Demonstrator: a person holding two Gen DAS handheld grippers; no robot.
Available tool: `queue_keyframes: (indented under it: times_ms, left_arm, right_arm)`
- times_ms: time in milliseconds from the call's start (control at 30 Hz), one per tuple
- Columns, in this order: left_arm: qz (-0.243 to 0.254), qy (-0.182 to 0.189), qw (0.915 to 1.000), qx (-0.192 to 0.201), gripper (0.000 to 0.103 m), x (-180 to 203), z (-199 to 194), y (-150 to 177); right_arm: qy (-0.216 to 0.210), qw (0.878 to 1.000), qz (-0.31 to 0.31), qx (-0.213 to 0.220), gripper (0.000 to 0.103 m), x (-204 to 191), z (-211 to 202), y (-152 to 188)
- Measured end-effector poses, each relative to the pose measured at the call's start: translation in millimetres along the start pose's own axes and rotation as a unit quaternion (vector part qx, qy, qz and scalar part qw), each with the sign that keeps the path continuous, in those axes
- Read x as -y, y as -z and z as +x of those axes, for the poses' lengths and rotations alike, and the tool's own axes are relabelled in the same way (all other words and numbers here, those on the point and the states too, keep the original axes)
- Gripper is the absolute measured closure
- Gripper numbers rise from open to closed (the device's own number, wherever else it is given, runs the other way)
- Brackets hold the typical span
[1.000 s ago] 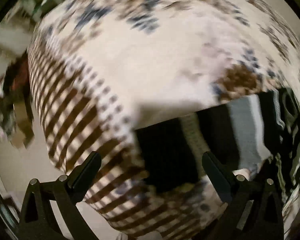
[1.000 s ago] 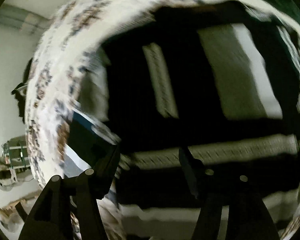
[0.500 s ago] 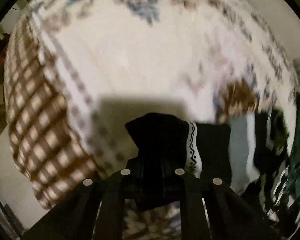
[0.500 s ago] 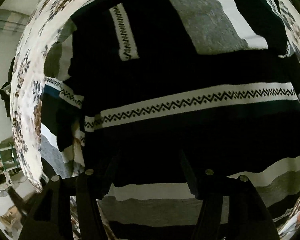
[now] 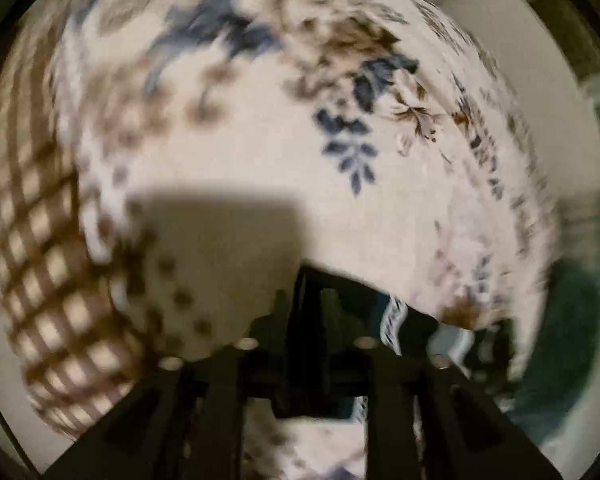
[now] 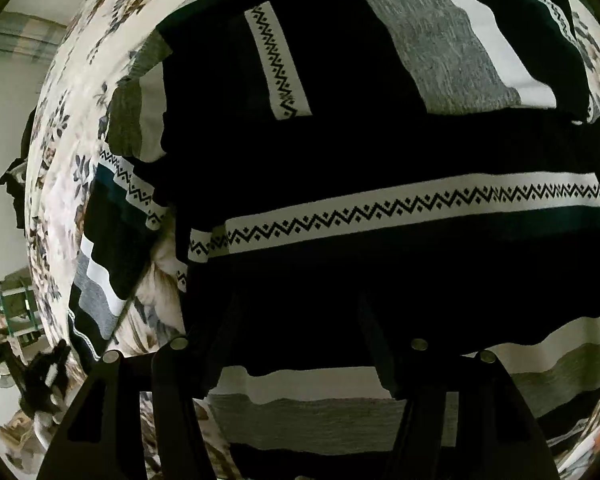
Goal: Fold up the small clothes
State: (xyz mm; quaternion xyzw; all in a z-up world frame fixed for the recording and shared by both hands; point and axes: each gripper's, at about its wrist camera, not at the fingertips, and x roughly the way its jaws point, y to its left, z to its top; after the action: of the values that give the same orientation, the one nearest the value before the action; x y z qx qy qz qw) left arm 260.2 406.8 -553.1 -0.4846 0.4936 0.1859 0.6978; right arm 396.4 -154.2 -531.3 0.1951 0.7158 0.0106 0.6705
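Note:
A small black garment [image 6: 360,140] with white zigzag bands and grey-and-white stripes lies spread on a floral bedspread [image 6: 60,168]. My right gripper [image 6: 300,320] hovers low over its near part with the fingers apart; the dark fingers [image 6: 228,320] blend into the black cloth. In the left wrist view my left gripper [image 5: 306,344] is shut on a black edge of the garment [image 5: 332,304], with a white zigzag band [image 5: 392,320] hanging beside it. The rest of the garment is hidden in that view.
The bedspread [image 5: 260,140] is white with blue and brown flowers and has a brown checked border [image 5: 32,240] at the left. Pale floor and clutter [image 6: 12,320] lie beyond the bed's left edge. A dark green object [image 5: 572,320] sits at the right.
My left gripper was open over the garment, then shut on its black edge and has lifted it. My right gripper came in low over the garment and now holds still.

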Motion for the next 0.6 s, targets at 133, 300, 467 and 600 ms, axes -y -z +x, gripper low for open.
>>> queue_keyframes:
  times_ms: [133, 300, 467, 600]
  left_arm:
    - [-0.088, 0.066, 0.9938, -0.014, 0.031, -39.5, -0.4, 32.4]
    - [-0.099, 0.049, 0.9938, 0.001, 0.031, -29.3, 20.4, 49.4]
    - [0.012, -0.021, 0.9991, 0.036, 0.098, 28.1, 32.0, 41.3]
    - [0.077, -0.039, 0.9947, 0.056, 0.098, 74.2, 24.3, 41.6]
  right_arm:
    - [-0.004, 1.0, 0.013, -0.005, 0.04, 4.3, 4.4, 1.7]
    - [-0.002, 1.0, 0.016, -0.005, 0.04, 0.7, 7.9, 1.1]
    - [-0.002, 1.0, 0.017, 0.004, 0.04, 0.4, 4.7, -0.7]
    - [-0.013, 0.999, 0.035, 0.019, 0.04, 18.5, -6.5, -0.6]
